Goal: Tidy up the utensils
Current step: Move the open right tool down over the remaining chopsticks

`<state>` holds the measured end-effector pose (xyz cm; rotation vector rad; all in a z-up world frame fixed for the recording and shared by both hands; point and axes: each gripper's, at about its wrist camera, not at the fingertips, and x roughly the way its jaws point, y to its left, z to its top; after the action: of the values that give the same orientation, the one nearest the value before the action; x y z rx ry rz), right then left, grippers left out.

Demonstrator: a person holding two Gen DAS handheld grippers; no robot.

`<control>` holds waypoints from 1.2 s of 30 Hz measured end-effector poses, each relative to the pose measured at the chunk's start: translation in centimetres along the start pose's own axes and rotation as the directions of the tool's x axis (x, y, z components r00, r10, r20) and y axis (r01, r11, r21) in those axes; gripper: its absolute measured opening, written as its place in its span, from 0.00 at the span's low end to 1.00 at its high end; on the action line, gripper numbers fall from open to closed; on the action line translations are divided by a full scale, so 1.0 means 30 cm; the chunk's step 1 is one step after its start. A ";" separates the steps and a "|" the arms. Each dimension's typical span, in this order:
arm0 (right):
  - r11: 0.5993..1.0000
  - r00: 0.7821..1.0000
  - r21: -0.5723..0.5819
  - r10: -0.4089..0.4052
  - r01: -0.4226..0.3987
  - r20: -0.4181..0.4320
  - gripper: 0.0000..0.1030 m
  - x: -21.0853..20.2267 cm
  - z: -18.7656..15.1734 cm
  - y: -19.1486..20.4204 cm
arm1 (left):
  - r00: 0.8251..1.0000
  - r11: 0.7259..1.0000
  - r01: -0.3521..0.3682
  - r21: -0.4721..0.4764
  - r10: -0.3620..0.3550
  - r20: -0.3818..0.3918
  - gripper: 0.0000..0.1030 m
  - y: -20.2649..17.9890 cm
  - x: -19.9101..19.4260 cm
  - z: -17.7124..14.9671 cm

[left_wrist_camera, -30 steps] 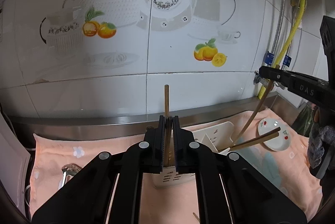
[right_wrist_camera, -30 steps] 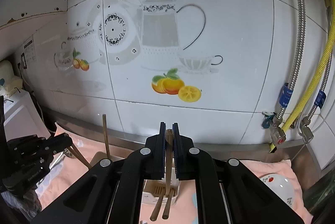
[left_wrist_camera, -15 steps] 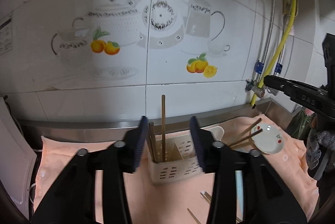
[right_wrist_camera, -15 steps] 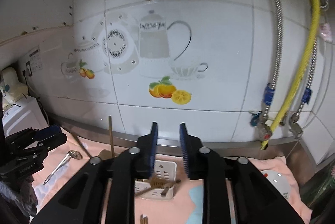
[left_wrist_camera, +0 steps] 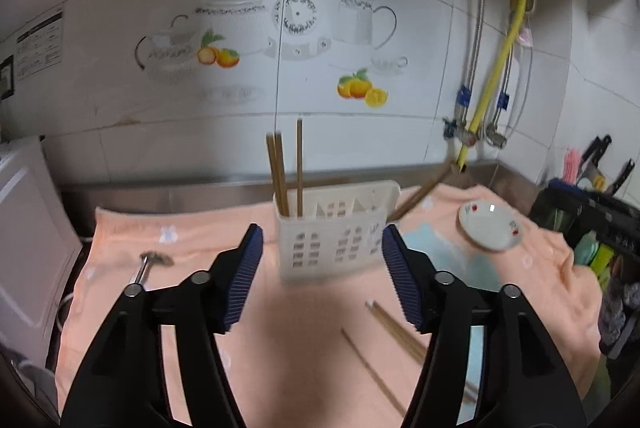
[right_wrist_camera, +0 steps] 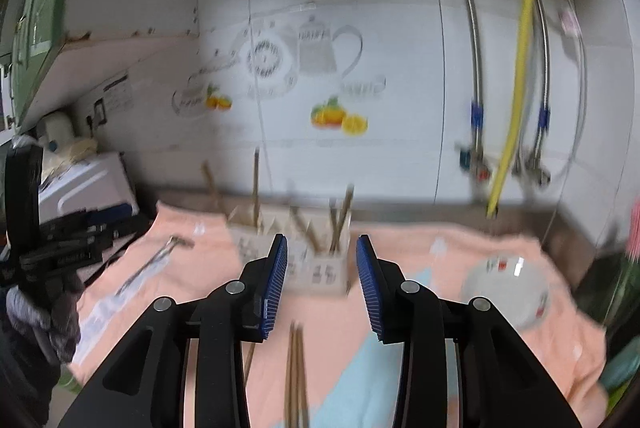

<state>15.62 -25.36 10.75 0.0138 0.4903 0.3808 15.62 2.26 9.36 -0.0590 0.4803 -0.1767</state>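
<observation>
- The white slotted plastic utensil caddy (left_wrist_camera: 334,228) stands upright on the peach towel (left_wrist_camera: 192,228) that covers the tabletop; everything below is placed against this caddy.
- Left tongs (left_wrist_camera: 322,276): the blue-padded jaws are spread wide and have just been opening; nothing lies between them; they sit just in front of the caddy, apart from it.
- Right tongs (right_wrist_camera: 322,284): spread less widely, also just opening, with nothing pinched; in the blurred right wrist view the caddy (right_wrist_camera: 292,252) shows through their gap, just beyond the tips.
- Three brown wooden chopsticks (left_wrist_camera: 286,171) stand near-upright in the caddy's left compartment; further sticks (right_wrist_camera: 340,220) lean in its right end.
- Loose brown chopsticks (left_wrist_camera: 394,324) lie flat on the towel in front of the caddy, to its right, near the left tongs' right-hand jaw.
- A metal spoon (left_wrist_camera: 150,262) lies on the towel left of the caddy.
- A small white dish with red cherry marks (left_wrist_camera: 490,230) sits right of the caddy, well apart.
</observation>
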 end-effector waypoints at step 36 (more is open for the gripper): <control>0.997 0.934 -0.025 0.057 -0.070 -0.352 0.13 0.206 -0.649 0.037 | 0.972 0.987 -0.061 -0.146 0.026 -0.234 0.68 0.002 -0.031 -0.523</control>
<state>11.25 -23.60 -9.16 -0.0763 0.8388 0.4585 7.54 2.24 -4.12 -0.1790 0.7274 -0.1036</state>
